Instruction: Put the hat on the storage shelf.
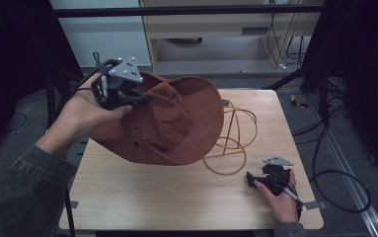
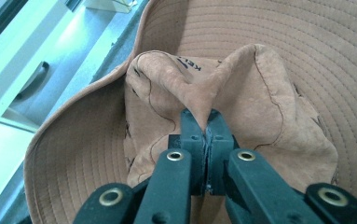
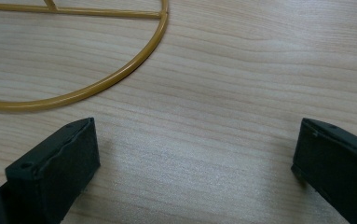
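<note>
Left gripper (image 2: 205,122) pinches the brown hat (image 1: 167,123) up off the table (image 1: 176,192), while right gripper (image 3: 195,154) sits wide open by the yellow wire stand (image 1: 233,138).

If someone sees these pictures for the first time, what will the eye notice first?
First, the big brown suede hat, held up over the table's left half by the left tool, whose jaws pinch a fold of its crown. Next, the yellow wire stand on the wooden table, just right of the hat. The right tool rests open near the table's right front corner.
</note>
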A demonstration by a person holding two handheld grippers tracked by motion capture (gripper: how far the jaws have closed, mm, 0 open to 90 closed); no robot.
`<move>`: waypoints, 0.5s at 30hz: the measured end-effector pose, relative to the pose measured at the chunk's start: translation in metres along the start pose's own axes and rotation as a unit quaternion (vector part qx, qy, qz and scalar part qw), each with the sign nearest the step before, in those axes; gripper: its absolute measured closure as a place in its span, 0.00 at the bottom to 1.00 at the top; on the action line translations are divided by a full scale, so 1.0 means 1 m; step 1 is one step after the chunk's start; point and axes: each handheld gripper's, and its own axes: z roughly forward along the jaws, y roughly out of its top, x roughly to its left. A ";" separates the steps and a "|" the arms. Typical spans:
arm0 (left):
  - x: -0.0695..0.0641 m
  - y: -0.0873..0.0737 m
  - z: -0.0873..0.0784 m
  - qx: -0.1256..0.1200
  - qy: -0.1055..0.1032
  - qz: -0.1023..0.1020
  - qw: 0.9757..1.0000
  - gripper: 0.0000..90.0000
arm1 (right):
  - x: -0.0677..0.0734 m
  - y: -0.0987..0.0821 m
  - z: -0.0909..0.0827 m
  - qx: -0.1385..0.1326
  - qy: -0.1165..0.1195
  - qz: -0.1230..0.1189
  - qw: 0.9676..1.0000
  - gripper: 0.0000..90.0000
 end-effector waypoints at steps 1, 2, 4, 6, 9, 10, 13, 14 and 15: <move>-0.001 0.003 0.001 -0.001 0.000 0.003 1.000 0.99 | 0.000 0.000 0.000 0.000 0.000 0.000 1.000 0.00; -0.001 0.006 0.001 -0.001 -0.001 0.004 1.000 0.99 | 0.000 0.000 0.000 0.000 0.000 -0.001 1.000 0.00; -0.002 0.011 0.002 -0.002 0.000 0.007 1.000 0.99 | 0.000 0.000 0.000 -0.001 0.001 0.000 1.000 0.00; -0.001 0.017 0.004 -0.001 0.000 0.009 1.000 0.99 | 0.000 0.000 0.000 0.000 0.001 0.002 1.000 0.00; -0.002 0.026 0.007 -0.003 -0.002 0.013 1.000 0.99 | 0.000 0.000 0.000 0.000 0.001 0.002 1.000 0.00; -0.002 0.029 0.009 -0.005 -0.003 0.014 1.000 0.99 | 0.000 0.000 0.000 0.000 0.001 0.002 1.000 0.00; -0.003 0.038 0.015 -0.006 -0.008 0.017 1.000 0.99 | 0.000 0.000 0.000 -0.001 0.001 0.001 1.000 0.00; -0.004 0.042 0.018 -0.005 -0.009 0.020 1.000 0.99 | 0.000 0.000 0.000 0.000 0.001 0.003 1.000 0.00; -0.004 0.046 0.020 -0.007 -0.009 0.022 1.000 0.99 | 0.000 0.000 0.000 -0.001 0.001 0.002 1.000 0.00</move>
